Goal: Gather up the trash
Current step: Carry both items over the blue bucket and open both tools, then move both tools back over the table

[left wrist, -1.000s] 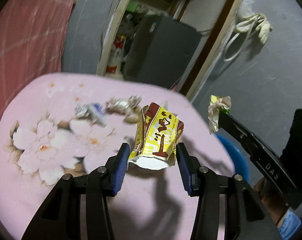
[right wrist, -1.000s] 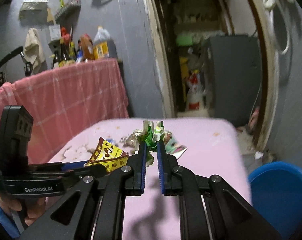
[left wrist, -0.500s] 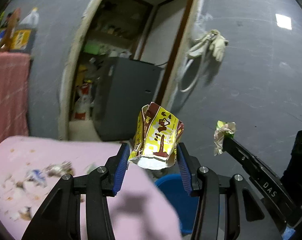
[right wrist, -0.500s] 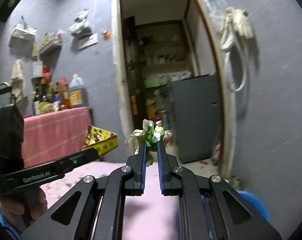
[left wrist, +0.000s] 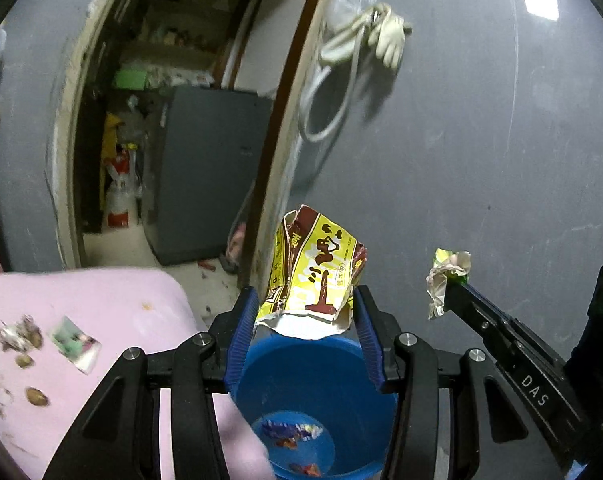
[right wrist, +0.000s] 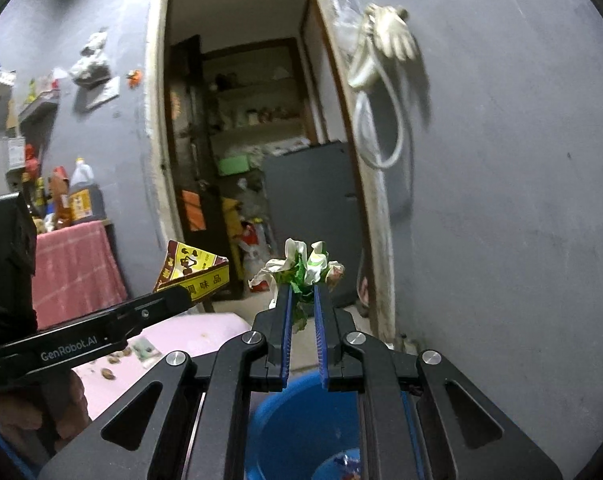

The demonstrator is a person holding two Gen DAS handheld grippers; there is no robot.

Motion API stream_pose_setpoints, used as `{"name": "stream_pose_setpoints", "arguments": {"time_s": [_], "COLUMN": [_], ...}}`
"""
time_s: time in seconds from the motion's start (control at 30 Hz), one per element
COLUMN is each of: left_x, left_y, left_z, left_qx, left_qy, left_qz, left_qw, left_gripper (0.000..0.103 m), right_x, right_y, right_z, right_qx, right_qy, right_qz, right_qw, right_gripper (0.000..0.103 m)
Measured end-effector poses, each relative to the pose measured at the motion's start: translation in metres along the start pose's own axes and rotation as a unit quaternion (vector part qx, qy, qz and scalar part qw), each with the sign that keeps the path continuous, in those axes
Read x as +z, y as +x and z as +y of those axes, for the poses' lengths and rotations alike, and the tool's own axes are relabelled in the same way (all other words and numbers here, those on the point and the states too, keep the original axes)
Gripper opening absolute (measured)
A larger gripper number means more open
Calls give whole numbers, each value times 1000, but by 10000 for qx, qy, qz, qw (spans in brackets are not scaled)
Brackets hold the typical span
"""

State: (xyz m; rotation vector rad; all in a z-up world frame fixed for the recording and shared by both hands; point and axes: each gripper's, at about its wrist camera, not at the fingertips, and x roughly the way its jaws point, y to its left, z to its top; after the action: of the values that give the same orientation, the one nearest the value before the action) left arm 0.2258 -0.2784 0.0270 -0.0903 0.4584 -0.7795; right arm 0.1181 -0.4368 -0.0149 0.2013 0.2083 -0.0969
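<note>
Both wrappers arriving over the blue bucket [left wrist: 313,392].
Your left gripper [left wrist: 306,320] is clamping the yellow packet [left wrist: 315,276], right gripper [right wrist: 301,300] pinching the green wrapper [right wrist: 301,268]; centre both above the bucket before releasing.

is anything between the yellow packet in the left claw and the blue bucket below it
Nothing visible. The yellow packet, held in the left claw, hangs right above the open blue bucket, which holds only a few wrappers at its bottom. The pink table sits off to the side.
</note>
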Motion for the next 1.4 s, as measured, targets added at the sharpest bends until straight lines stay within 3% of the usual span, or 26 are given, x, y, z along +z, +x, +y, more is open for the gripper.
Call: {"name": "stream_pose_setpoints", "arguments": {"time_s": [0.3, 0.53, 0.73, 0.83, 0.97, 1.13, 1.23, 1.37, 1.4], "left_x": [-34, -69, -85, -86, -79, -67, -57, -39, -35], "left_y": [56, 92, 102, 98, 86, 60, 39, 5, -3], "left_z": [-2, 4, 15, 19, 13, 22, 32, 46, 49], "left_qx": [77, -17, -23, 3, 88, 302, 443, 689, 785], "left_qy": [-151, -336, -544, -540, -538, -551, -579, -561, -555], "left_qz": [979, 1801, 2096, 2053, 1902, 1522, 1242, 787, 684], "left_qw": [9951, 9831, 9763, 9772, 9802, 9863, 9896, 9929, 9930], "left_gripper": [43, 44, 45, 45, 46, 58, 70, 87, 92], "right_x": [-39, -61, -70, -67, -59, -43, -30, -13, -10], "right_y": [18, 36, 43, 43, 43, 33, 23, 12, 10], "right_z": [-36, -48, -53, -53, -49, -36, -23, -2, 3], "right_qx": [-272, -416, -489, -506, -508, -526, -494, -377, -337], "right_qy": [456, 735, 882, 881, 827, 630, 506, 339, 312], "right_qz": [703, 1293, 1535, 1518, 1454, 1180, 910, 578, 501], "right_qw": [9961, 9880, 9830, 9832, 9846, 9896, 9933, 9970, 9977], "right_gripper": [9, 10, 14, 26, 26, 30, 52, 63, 72]}}
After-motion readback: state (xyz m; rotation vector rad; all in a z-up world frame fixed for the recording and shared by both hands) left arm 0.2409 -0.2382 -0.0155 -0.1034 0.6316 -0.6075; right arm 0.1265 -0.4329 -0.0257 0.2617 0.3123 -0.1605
